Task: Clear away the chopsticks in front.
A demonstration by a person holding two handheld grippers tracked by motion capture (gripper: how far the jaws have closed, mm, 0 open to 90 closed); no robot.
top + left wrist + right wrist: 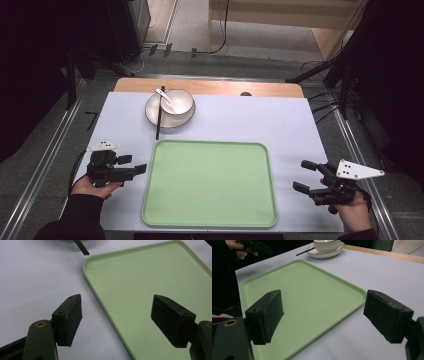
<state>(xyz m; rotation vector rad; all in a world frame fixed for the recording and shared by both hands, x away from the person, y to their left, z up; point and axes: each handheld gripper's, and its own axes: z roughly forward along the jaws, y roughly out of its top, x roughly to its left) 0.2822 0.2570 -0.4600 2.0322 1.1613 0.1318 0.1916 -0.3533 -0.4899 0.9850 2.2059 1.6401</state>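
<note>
**Tray between two empty grippers**

Tray (210, 185), pale green, rectangular with rounded corners and a low raised rim, lies flat on the near half of the white table cover (280, 120), centred between the two hands. Nothing rests on it.

Left gripper (134, 165) sits just beside the tray's left edge, pointing right toward it. In the left gripper view the rim (105, 307) runs up between the two black jaws: one jaw is over the white cover, the other over the green surface. Jaws stand well apart, nothing between them, no contact with the tray visible.

Right gripper (306, 176) is near the tray's right edge, apart from it, pointing left. Jaws wide apart and empty; in the right gripper view the tray's corner (359, 293) lies between them, farther off.

Far side of table, left of centre: white bowl (176, 102) standing on a white plate (152, 114). White spoon (165, 97) leans in the bowl. Dark chopsticks (159, 120) lie across the plate's left rim, their near tips on the cover just short of the tray's far left corner.

Bare wooden table edge (210, 87) shows beyond the cover.
</note>
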